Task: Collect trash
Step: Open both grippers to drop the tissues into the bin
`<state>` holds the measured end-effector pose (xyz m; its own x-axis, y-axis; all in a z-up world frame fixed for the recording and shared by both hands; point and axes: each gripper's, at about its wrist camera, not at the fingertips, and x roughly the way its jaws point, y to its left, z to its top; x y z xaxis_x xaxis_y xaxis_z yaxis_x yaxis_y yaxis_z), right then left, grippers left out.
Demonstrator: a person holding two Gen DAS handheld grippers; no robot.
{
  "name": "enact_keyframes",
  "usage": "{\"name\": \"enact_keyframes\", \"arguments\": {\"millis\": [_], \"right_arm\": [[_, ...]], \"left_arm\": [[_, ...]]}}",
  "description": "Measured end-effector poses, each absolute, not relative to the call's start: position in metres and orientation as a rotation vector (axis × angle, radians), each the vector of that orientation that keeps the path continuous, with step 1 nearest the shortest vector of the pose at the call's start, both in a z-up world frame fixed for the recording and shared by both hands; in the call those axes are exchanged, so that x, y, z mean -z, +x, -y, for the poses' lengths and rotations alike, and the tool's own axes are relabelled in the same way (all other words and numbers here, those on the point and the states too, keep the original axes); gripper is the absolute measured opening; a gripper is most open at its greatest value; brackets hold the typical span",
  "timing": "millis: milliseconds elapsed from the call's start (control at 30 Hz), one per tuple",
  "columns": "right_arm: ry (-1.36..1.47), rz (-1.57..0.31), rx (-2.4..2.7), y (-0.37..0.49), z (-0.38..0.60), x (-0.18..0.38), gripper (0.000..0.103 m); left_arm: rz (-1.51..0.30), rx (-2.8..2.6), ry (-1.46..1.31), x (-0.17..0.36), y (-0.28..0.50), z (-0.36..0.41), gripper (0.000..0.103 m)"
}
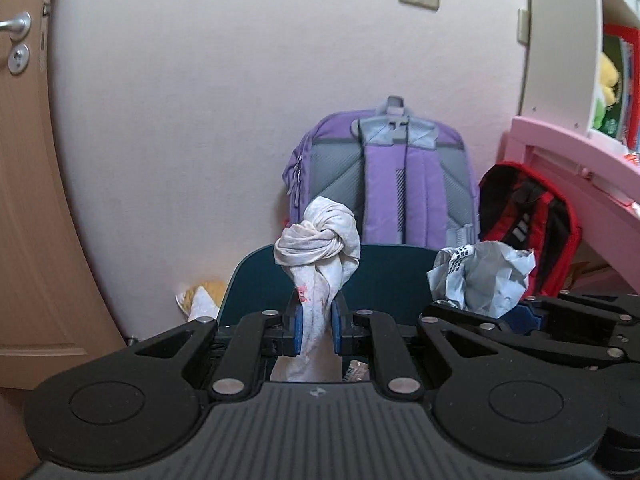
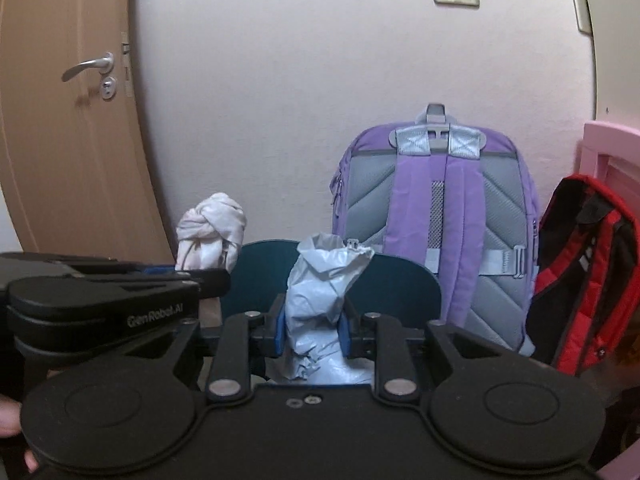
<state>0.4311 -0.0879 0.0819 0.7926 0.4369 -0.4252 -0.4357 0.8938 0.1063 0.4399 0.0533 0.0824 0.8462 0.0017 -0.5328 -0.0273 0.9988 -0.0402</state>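
Observation:
My left gripper point(image 1: 316, 318) is shut on a knotted white tissue wad point(image 1: 320, 248) with red specks, which sticks up between the blue pads. The same white wad point(image 2: 212, 232) shows at the left of the right wrist view. My right gripper point(image 2: 312, 328) is shut on a crumpled pale blue-grey wrapper point(image 2: 324, 292), seen again as the wrapper point(image 1: 480, 276) at the right of the left wrist view. Both grippers hang side by side in front of a dark teal bin point(image 1: 396, 276), whose rim point(image 2: 404, 276) curves behind the held trash.
A purple and grey backpack point(image 2: 436, 232) leans on the wall behind the bin, with a red and black backpack point(image 2: 588, 280) to its right. A crumpled yellow-white wrapper point(image 1: 200, 296) lies on the floor by the brown door point(image 1: 24, 200). Pink furniture point(image 1: 568, 168) stands at the right.

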Motion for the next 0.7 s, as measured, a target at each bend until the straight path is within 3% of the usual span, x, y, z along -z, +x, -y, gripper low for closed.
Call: {"name": "enact_keyframes", "arguments": {"millis": [467,700], "right_arm": [[0.0,-0.579,-0.465,0.458,0.084,-0.049,0.032],[-0.013,-0.569,-0.443,0.447,0.088,-0.056,0.044]], "left_arm": [[-0.667,-0.016,-0.033,-0.041,0.466,-0.061,0.014],[-0.694,-0.026,-0.037,-0.042,0.459,-0.057,0.019]]}}
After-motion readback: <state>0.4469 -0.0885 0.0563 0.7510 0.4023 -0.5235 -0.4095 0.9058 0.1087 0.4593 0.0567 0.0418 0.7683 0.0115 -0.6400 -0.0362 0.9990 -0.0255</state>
